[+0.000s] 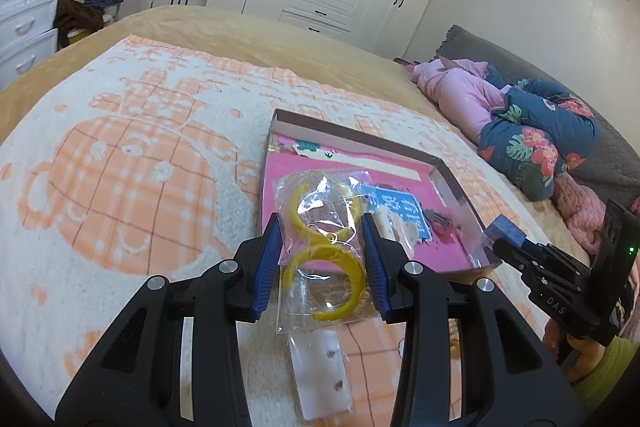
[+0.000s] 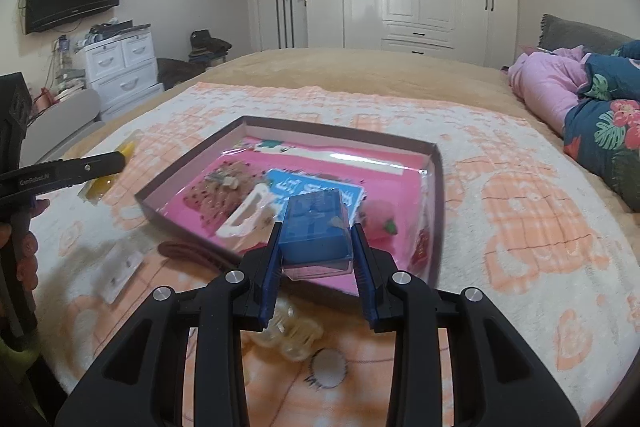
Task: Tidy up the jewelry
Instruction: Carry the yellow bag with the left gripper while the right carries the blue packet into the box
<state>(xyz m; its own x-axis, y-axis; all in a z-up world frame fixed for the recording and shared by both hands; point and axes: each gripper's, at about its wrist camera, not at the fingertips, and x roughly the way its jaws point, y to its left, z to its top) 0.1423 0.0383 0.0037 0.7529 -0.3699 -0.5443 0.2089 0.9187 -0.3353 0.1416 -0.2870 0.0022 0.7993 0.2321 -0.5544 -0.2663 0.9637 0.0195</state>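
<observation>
1. Left wrist view shows my left gripper point(image 1: 324, 251) clamped on a clear plastic bag point(image 1: 320, 251) with two yellow hoop earrings point(image 1: 324, 279) inside. The blue pads press the bag from both sides, and it hangs in the air in front of the shallow box point(image 1: 452, 171) on the blanket point(image 1: 120, 147).
2. I judge the bag light, slick and floppy. The hoops look like rigid plastic, so squeezing across them, as I do now, gives the pads something stiff to bite on; film alone would likely slide out.
3. Right wrist view shows my right gripper point(image 2: 316, 247) closed on a small blue case point(image 2: 316, 227) with a clear cover, held over the near edge of the box.
4. The case looks hard, boxy and light; its flat side walls suit the pads, though smooth plastic may slip if I tilt it.
5. The box has brown walls and a pink lining, and already holds a white hair clip point(image 2: 244, 215) and a beaded piece point(image 2: 224, 191).
6. Outside it on the blanket lie a white earring card point(image 1: 320, 371) and a pale claw clip point(image 2: 292, 337).
</observation>
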